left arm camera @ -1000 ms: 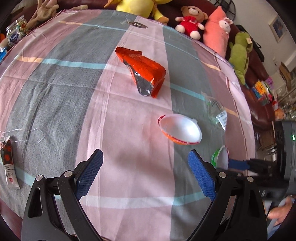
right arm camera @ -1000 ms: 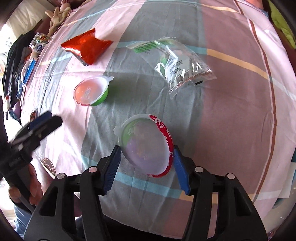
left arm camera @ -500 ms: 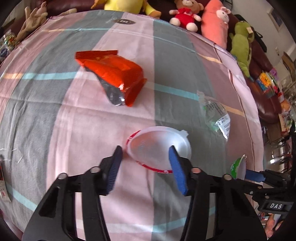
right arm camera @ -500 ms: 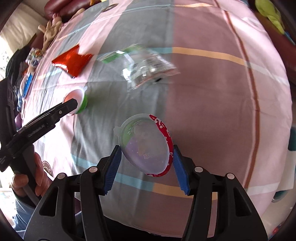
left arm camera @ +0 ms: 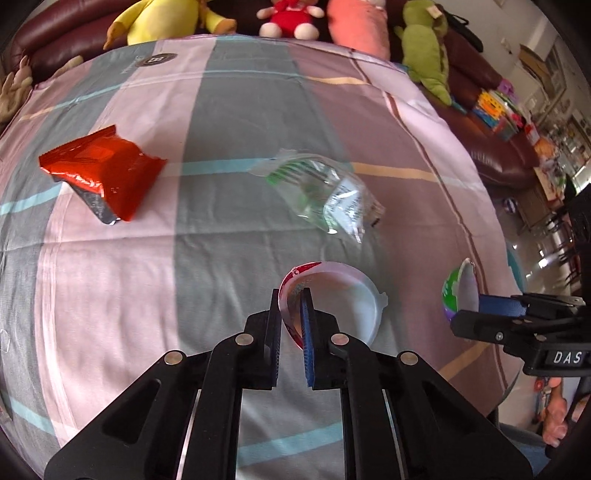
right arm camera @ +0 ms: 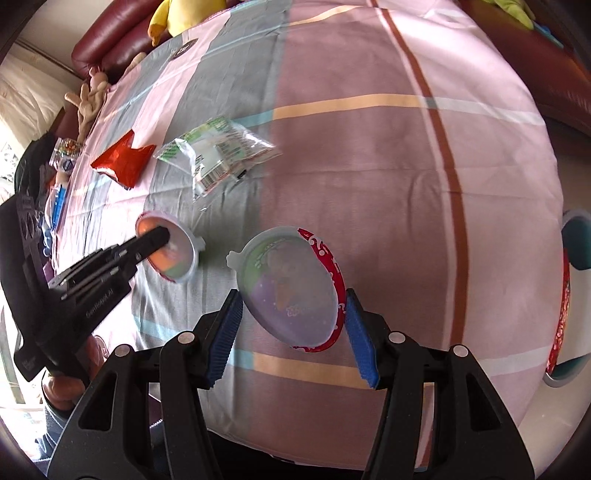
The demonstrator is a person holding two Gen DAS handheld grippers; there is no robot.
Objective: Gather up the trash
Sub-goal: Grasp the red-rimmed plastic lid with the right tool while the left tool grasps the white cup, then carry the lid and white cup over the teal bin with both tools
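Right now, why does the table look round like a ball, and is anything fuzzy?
Left wrist view: the fisheye lens bends the striped tablecloth into a dome; the clear wrapper is slightly smeared, the red wrapper sharper. Right wrist view: same bulge; the clear wrapper is blurred, the egg-shaped cup between the blue pads crisp, and the window edge at left washed out white.

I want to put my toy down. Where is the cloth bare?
Bare: the wide pink stretch of cloth right of the clear bag, and the strip between the bag and the plush toys. Crowded: around the red wrapper, the bag and both cups.
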